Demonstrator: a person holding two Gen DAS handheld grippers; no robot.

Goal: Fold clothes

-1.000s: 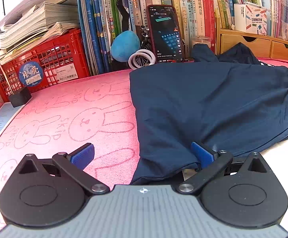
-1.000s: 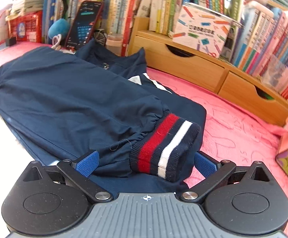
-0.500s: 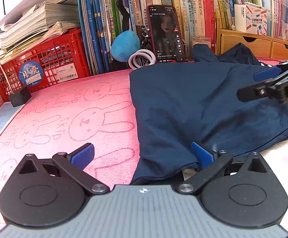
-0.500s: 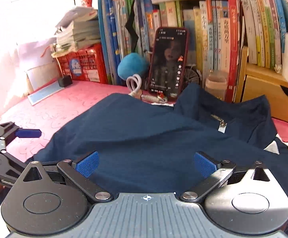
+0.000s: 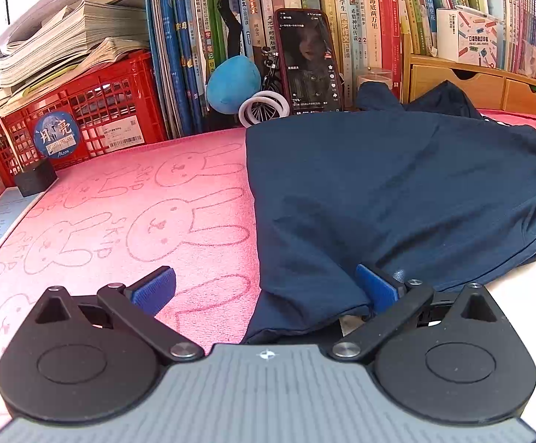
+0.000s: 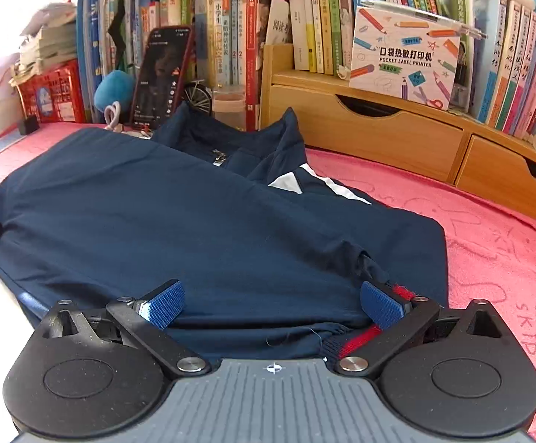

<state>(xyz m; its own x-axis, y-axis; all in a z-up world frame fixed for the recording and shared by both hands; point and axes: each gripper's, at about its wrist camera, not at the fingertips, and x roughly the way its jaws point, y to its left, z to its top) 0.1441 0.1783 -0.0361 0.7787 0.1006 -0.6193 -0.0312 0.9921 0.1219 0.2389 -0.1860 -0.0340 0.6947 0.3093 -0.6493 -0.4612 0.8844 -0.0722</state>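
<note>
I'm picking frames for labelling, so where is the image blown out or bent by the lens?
Left wrist view: white glare washes out the lower right corner beside the navy jacket; the book spines lean with fisheye curve. Right wrist view: the upper left is overexposed; the wooden drawer unit bows.

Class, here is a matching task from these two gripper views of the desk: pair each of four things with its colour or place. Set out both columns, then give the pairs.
Things
1. jacket
2. crate
3. phone
4. cuff

Descriptions
A. red plastic, with papers stacked on top
B. propped upright against the books
C. navy, spread on the pink towel
D. striped red and navy, at the right gripper's right finger

Pairs: 1-C, 2-A, 3-B, 4-D
</note>
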